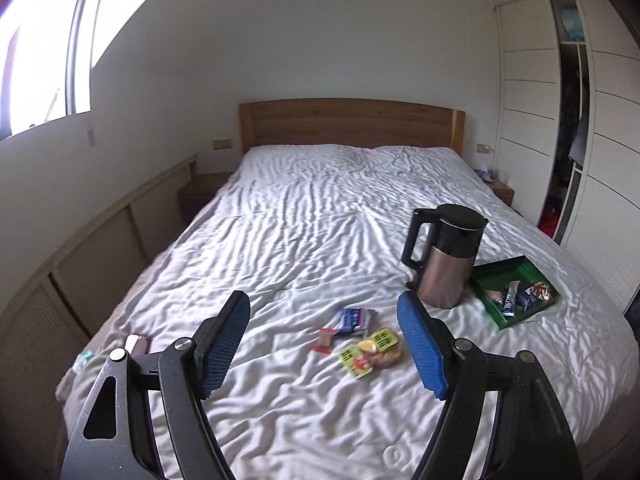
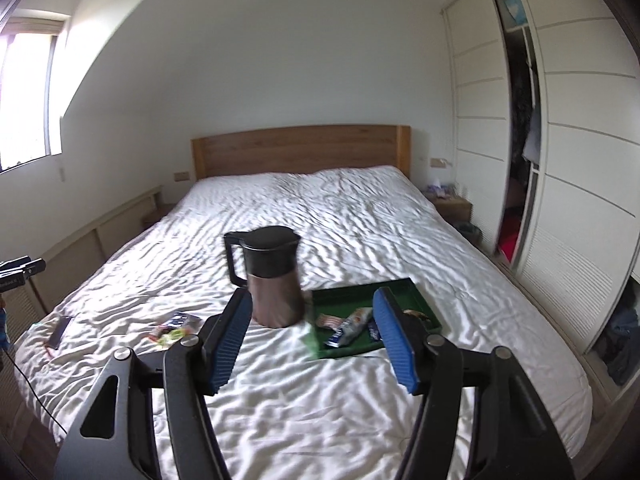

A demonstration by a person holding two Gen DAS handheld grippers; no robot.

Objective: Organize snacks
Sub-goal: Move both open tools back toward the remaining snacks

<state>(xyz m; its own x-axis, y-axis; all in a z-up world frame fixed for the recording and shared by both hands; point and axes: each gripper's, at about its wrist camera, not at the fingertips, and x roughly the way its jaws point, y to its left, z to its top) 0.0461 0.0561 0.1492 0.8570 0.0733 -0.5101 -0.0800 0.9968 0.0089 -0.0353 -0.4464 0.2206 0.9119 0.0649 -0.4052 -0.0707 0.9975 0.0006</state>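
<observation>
A green tray [image 1: 505, 268] [image 2: 404, 287] lies on the white bed and holds several snack packets [image 1: 520, 298] [image 2: 348, 326]. Loose snacks lie left of it: a blue-white packet [image 1: 354, 320], a small red packet [image 1: 325, 341] and a yellow-green packet [image 1: 370, 354], seen in the right wrist view as a small pile [image 2: 174, 330]. My left gripper [image 1: 322, 310] hangs open above the loose snacks, nothing between its blue pads. My right gripper [image 2: 310, 306] is open and empty above the bed, pointed toward the tray's near left part.
A dark kettle [image 1: 444, 256] [image 2: 268, 276] stands upright just left of the tray. A phone [image 2: 58, 332] and a small dark item [image 1: 136, 345] lie near the bed's left edge. A wooden headboard [image 1: 352, 122], bedside tables and a white wardrobe [image 2: 580, 160] surround the bed.
</observation>
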